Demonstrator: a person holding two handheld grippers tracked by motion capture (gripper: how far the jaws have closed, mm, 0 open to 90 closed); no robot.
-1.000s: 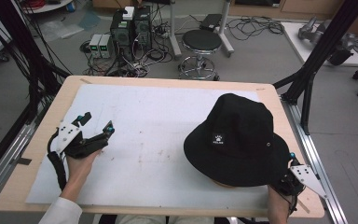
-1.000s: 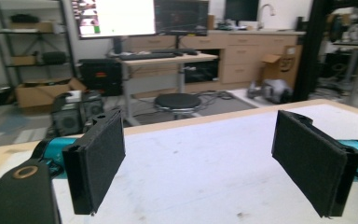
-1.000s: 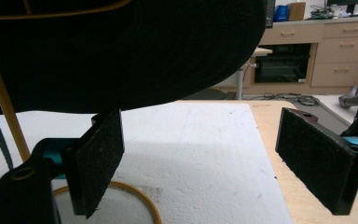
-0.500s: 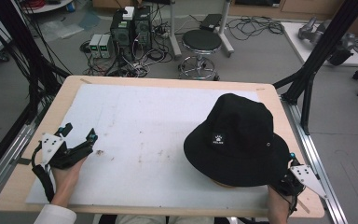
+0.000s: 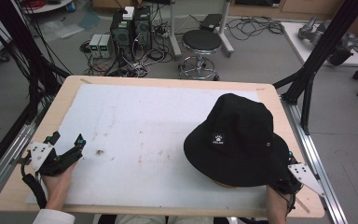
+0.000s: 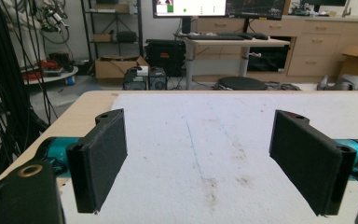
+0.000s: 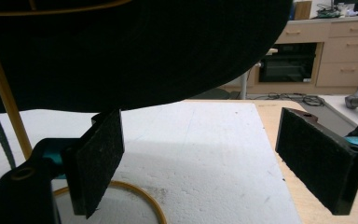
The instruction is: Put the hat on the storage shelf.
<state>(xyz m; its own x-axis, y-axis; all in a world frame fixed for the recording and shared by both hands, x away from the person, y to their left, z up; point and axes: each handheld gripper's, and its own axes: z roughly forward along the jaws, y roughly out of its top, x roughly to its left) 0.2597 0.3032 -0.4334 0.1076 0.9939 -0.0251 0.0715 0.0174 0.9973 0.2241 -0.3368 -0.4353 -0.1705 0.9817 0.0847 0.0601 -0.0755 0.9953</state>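
Left gripper (image 5: 67,143), jaws wide apart and empty, rests near the table's (image 5: 168,83) left edge over the white foam sheet (image 5: 135,121). Black bucket hat (image 5: 235,140), crown up, badge facing the person, sits at right on a yellow stand (image 7: 0,79). Right gripper (image 7: 200,154), jaws spread and holding nothing, lies under its near brim.

Round stool (image 5: 202,41) — computer towers (image 5: 131,27) beyond table (image 5: 270,93)

A lab: desktop computers (image 5: 129,29) and cables (image 5: 256,25) on the floor, monitors (image 6: 189,7) behind.
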